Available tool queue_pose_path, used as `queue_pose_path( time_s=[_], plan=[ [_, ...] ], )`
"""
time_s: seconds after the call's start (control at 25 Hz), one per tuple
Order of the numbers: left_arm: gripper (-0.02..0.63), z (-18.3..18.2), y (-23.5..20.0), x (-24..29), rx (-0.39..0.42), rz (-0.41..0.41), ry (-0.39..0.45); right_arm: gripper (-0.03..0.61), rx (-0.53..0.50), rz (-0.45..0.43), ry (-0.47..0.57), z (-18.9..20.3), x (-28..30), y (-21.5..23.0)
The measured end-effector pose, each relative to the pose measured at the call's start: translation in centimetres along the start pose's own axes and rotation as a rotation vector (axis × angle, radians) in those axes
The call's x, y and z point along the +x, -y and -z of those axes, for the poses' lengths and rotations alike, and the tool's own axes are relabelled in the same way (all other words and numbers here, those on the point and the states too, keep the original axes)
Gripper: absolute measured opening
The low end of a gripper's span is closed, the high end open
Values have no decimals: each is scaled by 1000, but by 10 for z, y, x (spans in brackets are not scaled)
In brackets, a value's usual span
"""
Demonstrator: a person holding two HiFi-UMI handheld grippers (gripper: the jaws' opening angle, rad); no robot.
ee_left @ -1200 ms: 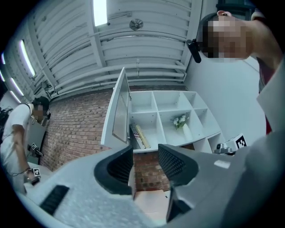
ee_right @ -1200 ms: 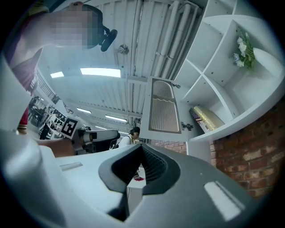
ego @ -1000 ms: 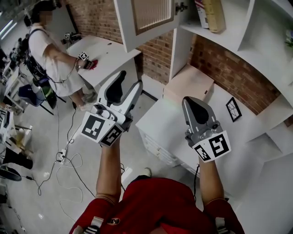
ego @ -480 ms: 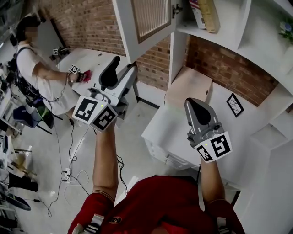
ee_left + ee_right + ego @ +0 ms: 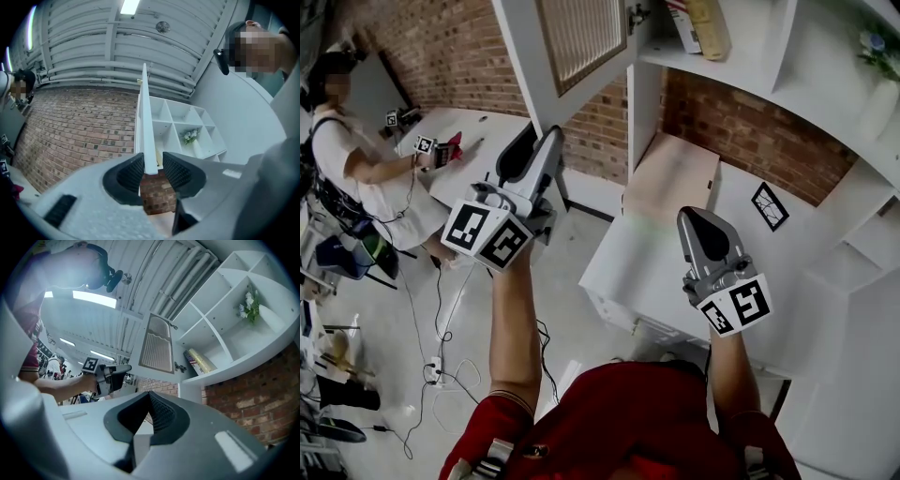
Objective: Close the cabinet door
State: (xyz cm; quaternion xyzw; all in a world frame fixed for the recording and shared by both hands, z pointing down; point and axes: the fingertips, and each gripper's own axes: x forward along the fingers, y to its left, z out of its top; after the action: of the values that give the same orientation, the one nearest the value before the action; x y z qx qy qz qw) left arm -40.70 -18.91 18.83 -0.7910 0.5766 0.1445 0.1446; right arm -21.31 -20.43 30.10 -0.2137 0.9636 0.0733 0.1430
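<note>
Now closing L gripper [image 5: 542, 141] jaws round cabinet door [image 5: 572, 47] bottom edge, to swing it shut; R gripper [image 5: 698, 221] pinched together, empty.

White shelves [image 5: 787, 94] stand against a brick wall [image 5: 741, 131].
</note>
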Motion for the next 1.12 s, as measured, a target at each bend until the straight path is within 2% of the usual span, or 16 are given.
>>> queue_pose_path(
  time_s=[0.12,0.36,0.52,0.72,1.12],
  plan=[
    [92,1,-1,2,-12,-38,17,14,5,-6,-9,2,-3,11],
    [81,3,18,9,-9,-64,22,14,15,-27,-16,3,-9,28],
    [100,7,50,21,9,-21,9,14,20,-23,-16,3,-17,41],
    [121,13,90,38,76,20,-29,14,15,0,-6,-2,-33,54],
    [126,35,157,92,78,121,-40,14,-5,85,25,-23,-74,98]
  ],
)
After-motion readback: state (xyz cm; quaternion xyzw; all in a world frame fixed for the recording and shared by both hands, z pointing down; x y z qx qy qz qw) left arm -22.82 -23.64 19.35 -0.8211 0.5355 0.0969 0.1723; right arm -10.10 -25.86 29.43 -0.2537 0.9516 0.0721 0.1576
